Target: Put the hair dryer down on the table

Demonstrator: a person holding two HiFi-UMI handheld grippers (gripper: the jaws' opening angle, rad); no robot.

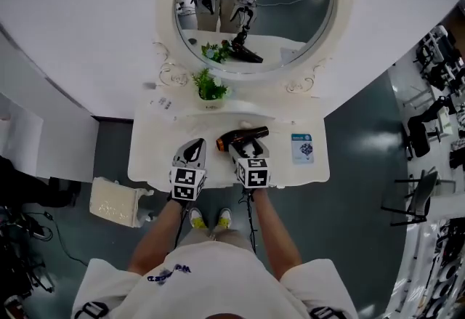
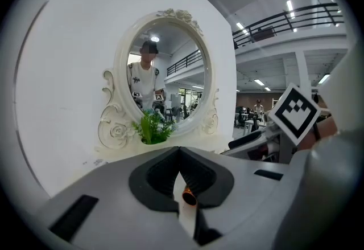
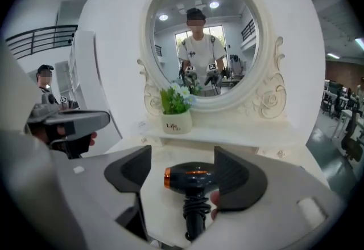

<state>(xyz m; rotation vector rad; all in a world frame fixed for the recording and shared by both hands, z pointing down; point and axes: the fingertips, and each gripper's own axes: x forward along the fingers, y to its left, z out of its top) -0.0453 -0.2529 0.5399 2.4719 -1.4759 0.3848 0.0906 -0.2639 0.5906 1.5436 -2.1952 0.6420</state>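
Observation:
A black hair dryer point(image 1: 243, 138) with an orange nozzle ring lies on the white dressing table point(image 1: 152, 158), handle toward me with its cord wrapped round it. My right gripper point(image 1: 245, 150) stands open around the hair dryer point(image 3: 190, 177). The dryer's body is close to the right jaw and apart from the left one. In its own view the right gripper point(image 3: 182, 153) shows the wide gap. My left gripper point(image 1: 194, 147) hovers just left of the dryer, shut with nothing in it. Below the shut left gripper point(image 2: 180, 151) I see only the dryer's orange nozzle point(image 2: 189, 198).
An oval mirror point(image 1: 254, 5) with an ornate frame stands at the back of the table. A small potted plant point(image 1: 211, 89) sits before it. A blue and white packet point(image 1: 302, 147) lies at the right. A beige stool point(image 1: 115, 201) stands on the floor at the left.

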